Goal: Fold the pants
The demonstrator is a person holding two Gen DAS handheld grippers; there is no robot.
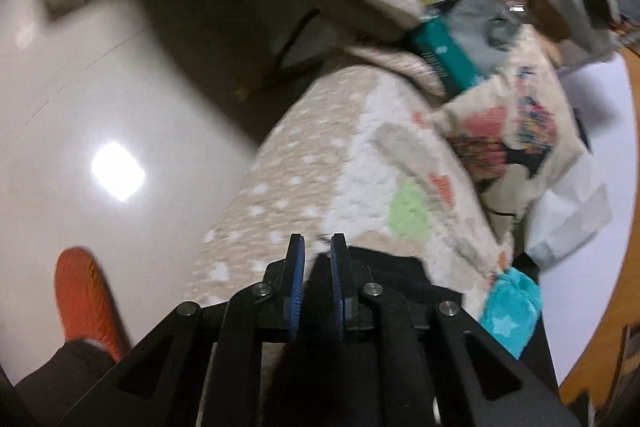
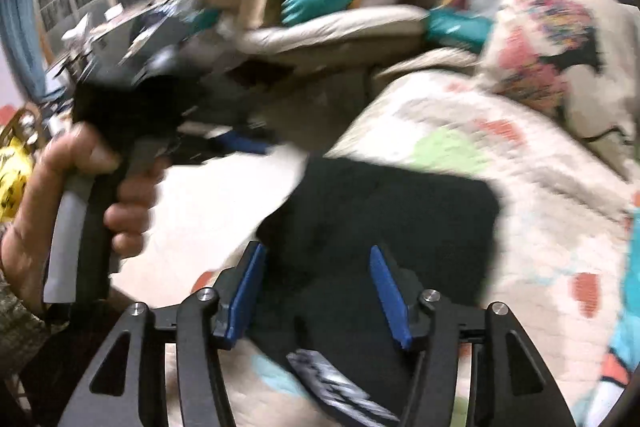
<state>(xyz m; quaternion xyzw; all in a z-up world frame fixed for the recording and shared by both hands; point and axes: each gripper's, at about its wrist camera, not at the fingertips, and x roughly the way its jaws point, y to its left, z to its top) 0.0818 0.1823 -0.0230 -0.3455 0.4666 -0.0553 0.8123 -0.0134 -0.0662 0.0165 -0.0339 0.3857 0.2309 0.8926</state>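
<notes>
The black left gripper with blue pads (image 1: pixel 318 247) has its fingers nearly together, pinching dark cloth. The black right gripper with blue pads (image 2: pixel 318 259) is spread wide. A bare hand (image 2: pixel 72 195) grips the other tool's handle.

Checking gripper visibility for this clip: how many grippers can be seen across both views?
2. The left gripper pinches the black pants at the bed edge; the right gripper hovers open above them. None hidden.

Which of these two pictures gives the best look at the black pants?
The right wrist view: the black pants spread as a broad dark patch on the patterned blanket, ahead of the open right hand-held gripper. The left wrist view shows only a dark strip behind the nearly closed left hand-held gripper.
</notes>
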